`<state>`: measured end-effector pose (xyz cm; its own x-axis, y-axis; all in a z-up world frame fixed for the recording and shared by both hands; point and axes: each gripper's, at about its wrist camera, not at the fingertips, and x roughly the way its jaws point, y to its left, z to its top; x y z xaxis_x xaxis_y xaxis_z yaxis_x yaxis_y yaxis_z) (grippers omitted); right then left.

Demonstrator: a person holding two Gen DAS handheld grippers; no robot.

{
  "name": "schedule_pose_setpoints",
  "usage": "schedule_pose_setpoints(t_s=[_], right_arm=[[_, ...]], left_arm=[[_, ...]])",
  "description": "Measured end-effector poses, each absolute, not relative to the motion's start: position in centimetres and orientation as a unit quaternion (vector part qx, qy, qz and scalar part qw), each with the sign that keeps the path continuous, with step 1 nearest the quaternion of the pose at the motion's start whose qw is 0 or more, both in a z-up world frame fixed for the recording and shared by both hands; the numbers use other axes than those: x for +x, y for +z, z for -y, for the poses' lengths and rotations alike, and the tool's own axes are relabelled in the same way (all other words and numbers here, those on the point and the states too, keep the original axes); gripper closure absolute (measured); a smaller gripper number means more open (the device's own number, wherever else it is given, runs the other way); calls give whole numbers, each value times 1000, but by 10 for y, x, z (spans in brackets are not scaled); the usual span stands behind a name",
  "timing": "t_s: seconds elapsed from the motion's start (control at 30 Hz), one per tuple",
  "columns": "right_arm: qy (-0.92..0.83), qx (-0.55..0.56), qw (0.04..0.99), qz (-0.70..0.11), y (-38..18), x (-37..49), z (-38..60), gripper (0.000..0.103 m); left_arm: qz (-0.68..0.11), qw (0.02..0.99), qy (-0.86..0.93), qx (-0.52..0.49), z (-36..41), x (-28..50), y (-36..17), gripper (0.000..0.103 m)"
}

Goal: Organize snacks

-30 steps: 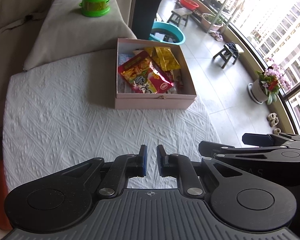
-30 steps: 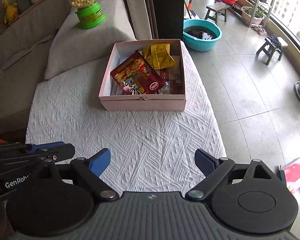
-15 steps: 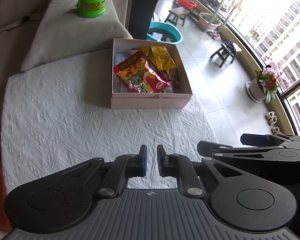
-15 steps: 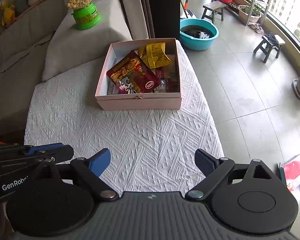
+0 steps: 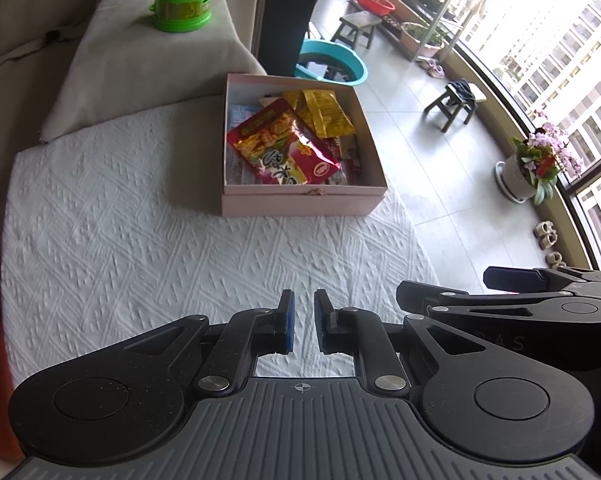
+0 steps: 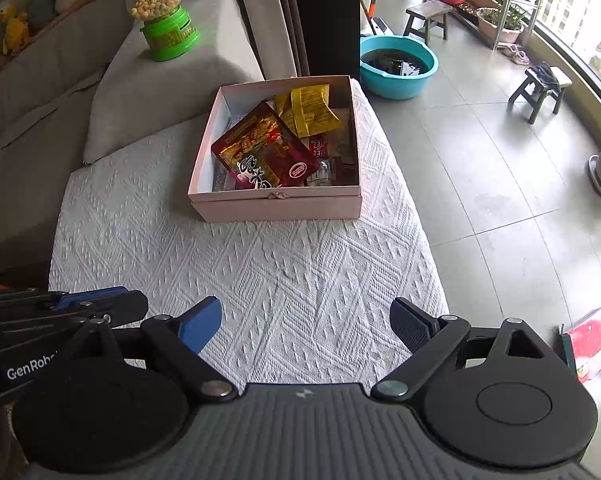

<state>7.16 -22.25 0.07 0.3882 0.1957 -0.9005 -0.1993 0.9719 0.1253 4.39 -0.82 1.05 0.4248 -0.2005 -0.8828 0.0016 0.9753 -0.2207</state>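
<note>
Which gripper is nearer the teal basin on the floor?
Right. The right gripper hangs over the table's floor-side edge, the side where the teal basin sits; the left gripper is further toward the sofa side.

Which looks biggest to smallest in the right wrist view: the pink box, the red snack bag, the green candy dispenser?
1. pink box
2. red snack bag
3. green candy dispenser, though it stands farther away, so its true size is unsure.

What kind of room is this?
Probably a home living room beside a glassed-in balcony: a sofa cushion with a green candy dispenser, a potted flower, and a pink snack box.
</note>
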Motion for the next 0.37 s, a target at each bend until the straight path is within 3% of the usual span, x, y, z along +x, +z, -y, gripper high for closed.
schedule_pose_setpoints(t_s=[0.37], right_arm=[[113,-7,835,-539,-4,73,219,11]], left_arm=[[-524,847,-54,-73,7,43,6,88]])
